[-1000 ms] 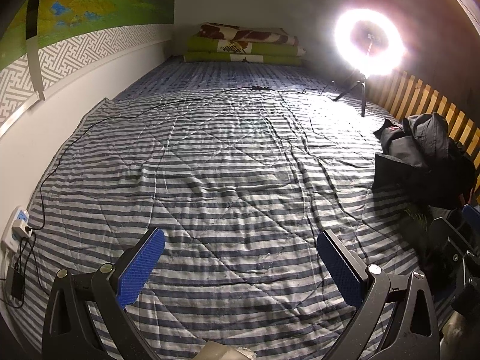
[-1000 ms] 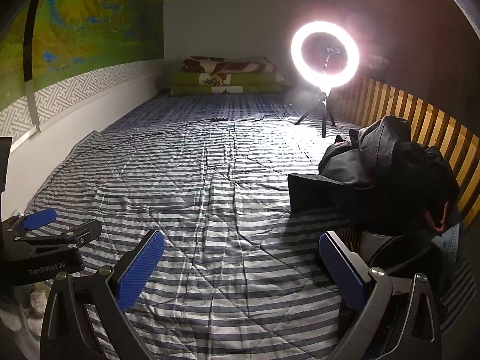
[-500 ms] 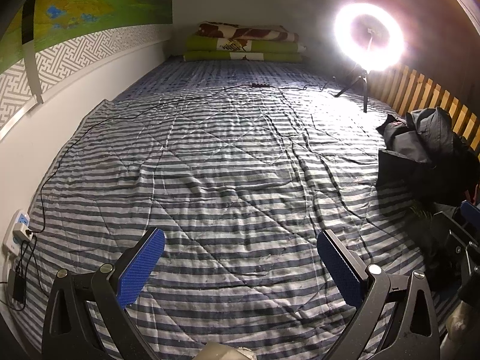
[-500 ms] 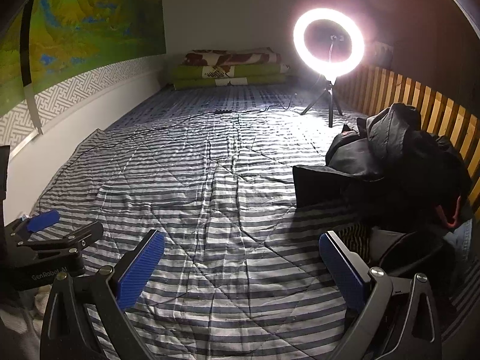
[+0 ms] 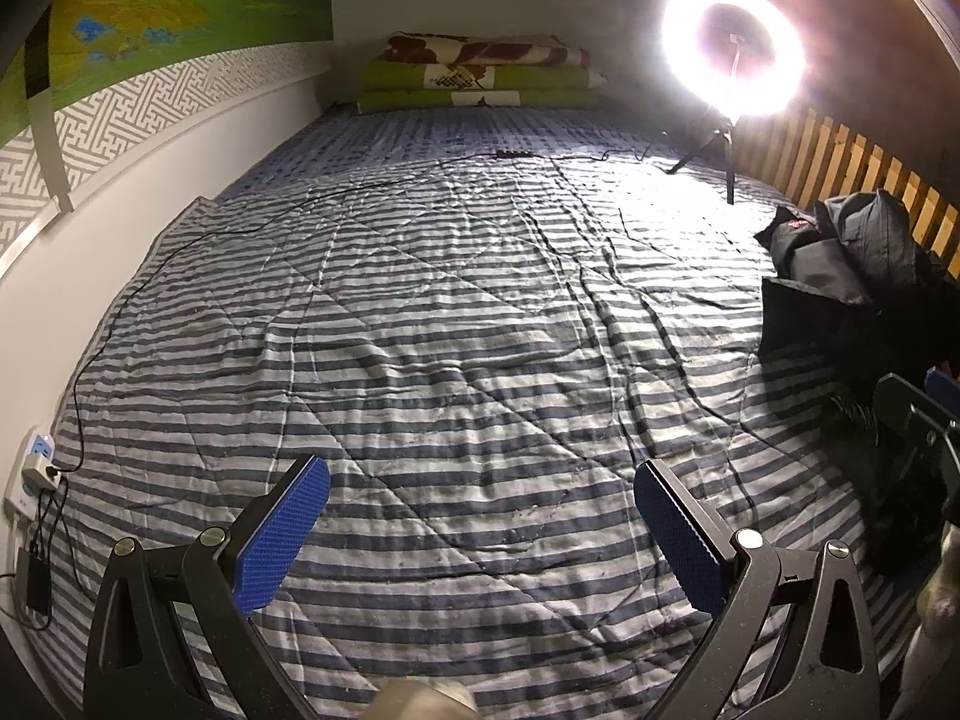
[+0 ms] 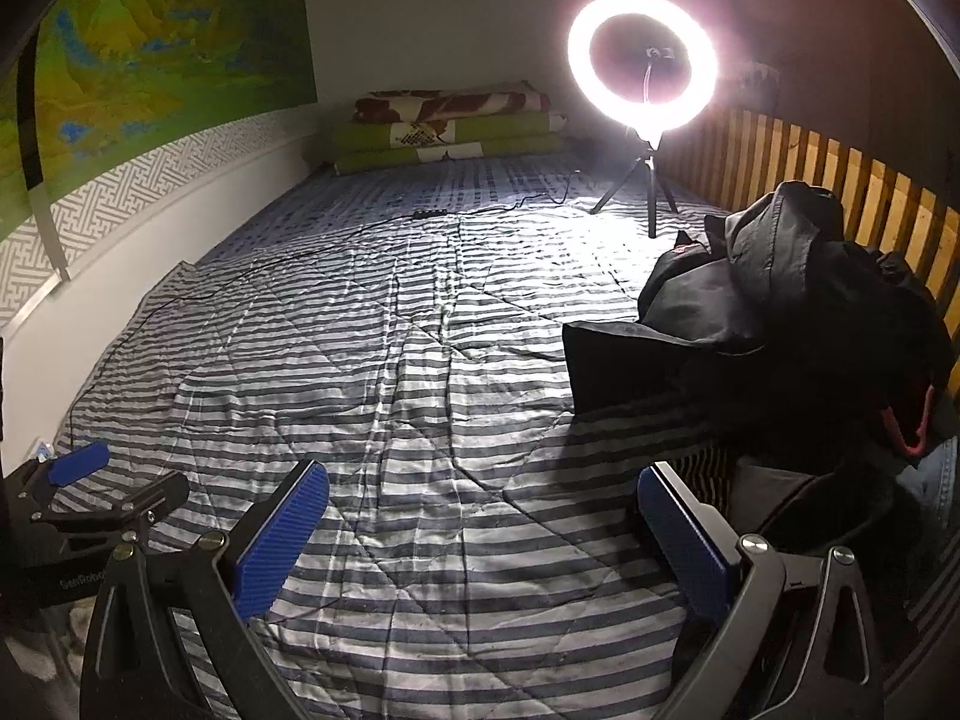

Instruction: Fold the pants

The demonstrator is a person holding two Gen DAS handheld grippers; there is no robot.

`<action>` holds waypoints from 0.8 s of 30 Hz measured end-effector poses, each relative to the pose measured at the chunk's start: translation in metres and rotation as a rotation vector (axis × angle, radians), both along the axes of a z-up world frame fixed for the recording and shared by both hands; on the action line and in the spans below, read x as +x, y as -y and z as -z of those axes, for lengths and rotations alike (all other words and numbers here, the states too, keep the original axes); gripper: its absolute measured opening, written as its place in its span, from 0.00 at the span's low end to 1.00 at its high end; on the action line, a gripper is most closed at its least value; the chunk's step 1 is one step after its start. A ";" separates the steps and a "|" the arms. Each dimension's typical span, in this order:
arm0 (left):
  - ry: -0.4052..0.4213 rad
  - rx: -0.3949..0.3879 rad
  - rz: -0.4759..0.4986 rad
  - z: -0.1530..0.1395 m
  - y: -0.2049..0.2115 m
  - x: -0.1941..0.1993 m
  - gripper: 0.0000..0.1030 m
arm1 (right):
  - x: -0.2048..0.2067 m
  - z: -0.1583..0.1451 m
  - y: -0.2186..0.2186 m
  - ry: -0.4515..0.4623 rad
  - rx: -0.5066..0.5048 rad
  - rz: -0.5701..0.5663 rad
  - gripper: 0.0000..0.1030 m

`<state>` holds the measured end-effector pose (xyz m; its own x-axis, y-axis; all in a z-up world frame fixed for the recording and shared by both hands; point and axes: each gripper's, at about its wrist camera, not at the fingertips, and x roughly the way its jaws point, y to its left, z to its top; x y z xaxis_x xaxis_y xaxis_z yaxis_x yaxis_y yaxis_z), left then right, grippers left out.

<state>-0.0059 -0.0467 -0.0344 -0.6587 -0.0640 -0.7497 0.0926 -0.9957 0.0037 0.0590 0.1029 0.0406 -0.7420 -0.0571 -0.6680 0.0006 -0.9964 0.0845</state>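
Black crumpled heap of dark fabric garments (image 6: pixel 780 312), the pants presumably among them, lies at the right edge of the striped grey-and-white quilted bedspread (image 6: pixel 420 372), against the wooden slat rail (image 6: pixel 840 180). The right gripper (image 6: pixel 480 531), jaws spread and empty, is nearer; the left gripper (image 5: pixel 480 531), likewise agape, faces bare quilt.

I'm looking over a wide blue-and-white striped quilted bedspread (image 5: pixel 456 360), wrinkled. A glowing ring light on a small black tripod (image 6: pixel 642 60) stands at its far right, beside a slatted wooden rail (image 6: pixel 810 180). Folded green and brown-patterned blankets (image 5: pixel 480 75) lie against the white far wall. A green-and-yellow map poster (image 6: pixel 150 42) hangs left above a grey key-pattern border (image 5: pixel 120 114).
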 end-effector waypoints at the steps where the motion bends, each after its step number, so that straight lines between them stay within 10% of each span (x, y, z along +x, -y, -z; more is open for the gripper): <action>1: 0.004 0.001 0.003 0.002 -0.001 -0.001 1.00 | -0.003 0.000 -0.001 0.007 0.003 -0.003 0.99; 24: 0.063 0.019 0.001 0.019 -0.004 -0.019 1.00 | -0.098 -0.036 -0.054 0.034 0.048 0.010 0.93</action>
<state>-0.0248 -0.0429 -0.0537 -0.6105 -0.0492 -0.7905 0.0919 -0.9957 -0.0090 -0.0385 0.1571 0.0764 -0.7189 -0.0171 -0.6949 -0.0113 -0.9993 0.0362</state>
